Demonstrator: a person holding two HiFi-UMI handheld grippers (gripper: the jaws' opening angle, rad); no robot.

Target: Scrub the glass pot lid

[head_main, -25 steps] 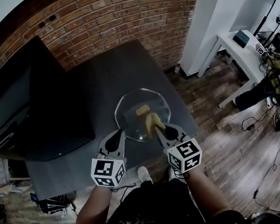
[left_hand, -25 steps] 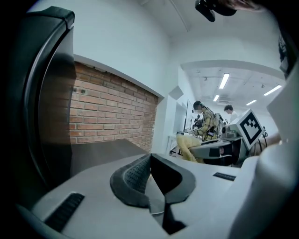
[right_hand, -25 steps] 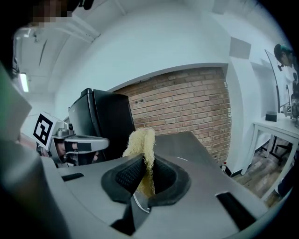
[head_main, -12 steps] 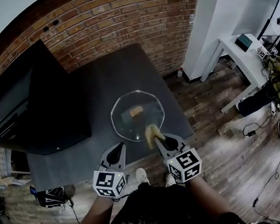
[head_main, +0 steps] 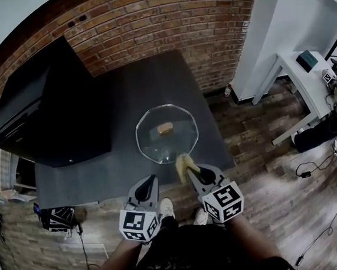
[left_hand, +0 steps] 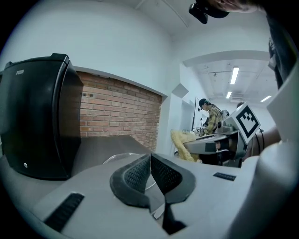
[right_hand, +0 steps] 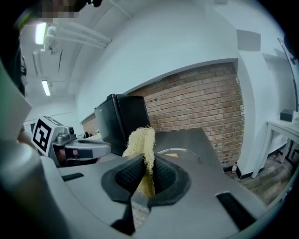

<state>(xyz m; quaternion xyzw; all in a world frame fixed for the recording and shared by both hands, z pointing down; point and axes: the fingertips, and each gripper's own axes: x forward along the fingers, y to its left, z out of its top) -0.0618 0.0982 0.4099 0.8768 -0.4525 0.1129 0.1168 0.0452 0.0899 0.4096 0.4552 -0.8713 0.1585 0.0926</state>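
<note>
Two grippers are hovering short of the glass pot lid (head_main: 177,139) lying near the bench (head_main: 141,84) edge, the right gripper (head_main: 189,169) with jaws clamping a fibrous scrubber (head_main: 183,161) and the left gripper (head_main: 148,184) with jaws closed on nothing, so the unsteadied lid is probably risking a slide under scrubbing.

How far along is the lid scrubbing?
Done: the right gripper is clamped on the yellow scrubber. In hand: it hovers at the near rim of the glass lid lying on the dark table; the left gripper is shut, empty. Left: scrubbing; cleanliness cannot be judged.
</note>
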